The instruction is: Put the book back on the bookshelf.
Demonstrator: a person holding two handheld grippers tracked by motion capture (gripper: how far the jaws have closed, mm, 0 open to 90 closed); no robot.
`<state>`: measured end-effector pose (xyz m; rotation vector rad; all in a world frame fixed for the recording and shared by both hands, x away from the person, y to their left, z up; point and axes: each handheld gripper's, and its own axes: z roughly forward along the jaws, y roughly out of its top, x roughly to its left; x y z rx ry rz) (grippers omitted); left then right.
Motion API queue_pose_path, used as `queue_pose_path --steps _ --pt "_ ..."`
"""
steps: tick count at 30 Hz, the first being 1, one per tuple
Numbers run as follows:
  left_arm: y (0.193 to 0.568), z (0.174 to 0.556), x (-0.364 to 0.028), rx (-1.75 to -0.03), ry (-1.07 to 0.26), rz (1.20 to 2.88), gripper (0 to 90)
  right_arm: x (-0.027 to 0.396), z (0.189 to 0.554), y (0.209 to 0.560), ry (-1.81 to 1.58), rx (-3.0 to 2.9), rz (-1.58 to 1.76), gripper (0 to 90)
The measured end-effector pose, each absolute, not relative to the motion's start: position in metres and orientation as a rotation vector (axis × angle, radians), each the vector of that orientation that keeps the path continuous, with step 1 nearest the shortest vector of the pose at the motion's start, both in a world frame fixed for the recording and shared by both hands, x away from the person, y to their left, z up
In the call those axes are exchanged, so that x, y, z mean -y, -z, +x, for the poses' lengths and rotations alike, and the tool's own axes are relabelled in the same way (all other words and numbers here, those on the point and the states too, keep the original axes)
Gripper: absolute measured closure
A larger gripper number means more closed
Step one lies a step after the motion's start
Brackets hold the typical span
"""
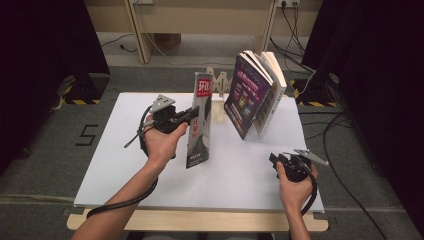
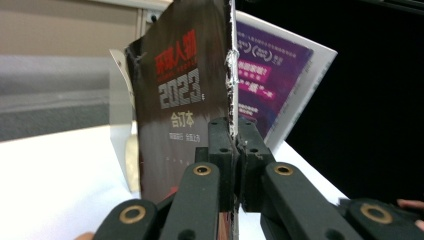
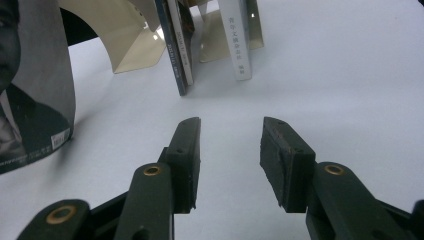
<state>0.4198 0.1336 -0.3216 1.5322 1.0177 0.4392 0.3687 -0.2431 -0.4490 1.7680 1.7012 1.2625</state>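
High view, the step: we hold the dark magazine (image 1: 200,120) upright on the white table (image 1: 125,165) with the left gripper (image 1: 189,114), its lower edge on or just above the surface; we judge the work to be standing it beside the leaning books (image 1: 255,95) at the pale bookend (image 1: 218,100).
High view, doing it well: we should keep the magazine vertical, carry it low toward the gap by the bookend, and let go only once it leans on something.
High view, right gripper (image 1: 274,161): it sits near the table's front right, well apart from the books, holding nothing.
High view, hard to tell: whether the magazine's bottom edge touches the table.
Left gripper view, jaws: they are clamped tight on the magazine's edge (image 2: 231,85), which is frayed white where the pads meet it.
Left gripper view, behind: a purple-covered book (image 2: 270,85) leans just past the magazine; its lower part is hidden by the jaws.
Right gripper view, jaws: they stand well apart over bare table (image 3: 325,75), with nothing between them.
Right gripper view, ahead: the magazine's cover (image 3: 35,110) is cut off at the left; book spines (image 3: 180,45) and the bookend's foot (image 3: 135,50) are cut off at the top, so their lean cannot be judged here.
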Motion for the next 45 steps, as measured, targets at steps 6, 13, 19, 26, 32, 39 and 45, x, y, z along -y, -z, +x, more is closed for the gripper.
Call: queue_pose_path --steps 6,13,19,26,32,39,45 --pt "0.32 0.433 -0.131 -1.006 -0.488 1.509 87.1 0.241 0.367 0.453 -1.244 -1.706 1.76 59.5" --pt "0.317 0.449 -0.126 -1.02 -0.505 1.486 87.1 0.241 0.367 0.458 -1.224 -1.724 1.743 58.4" --pt "0.312 0.461 -0.117 -0.997 -0.545 1.473 87.1 0.241 0.367 0.458 -1.225 -1.722 1.747 58.4" --pt "0.307 0.476 -0.109 -0.985 -0.579 1.465 87.0 0.242 0.368 0.459 -1.22 -1.726 1.745 58.4" --pt "0.301 0.488 -0.103 -0.986 -0.626 1.454 87.0 0.243 0.368 0.46 -1.218 -1.725 1.742 58.1" --pt "0.294 0.474 -0.109 -0.978 -0.631 1.44 87.0 0.244 0.367 0.461 -1.222 -1.725 1.758 58.1" --pt "0.292 0.46 -0.122 -0.976 -0.64 1.43 87.0 0.242 0.368 0.462 -1.221 -1.728 1.75 58.0"
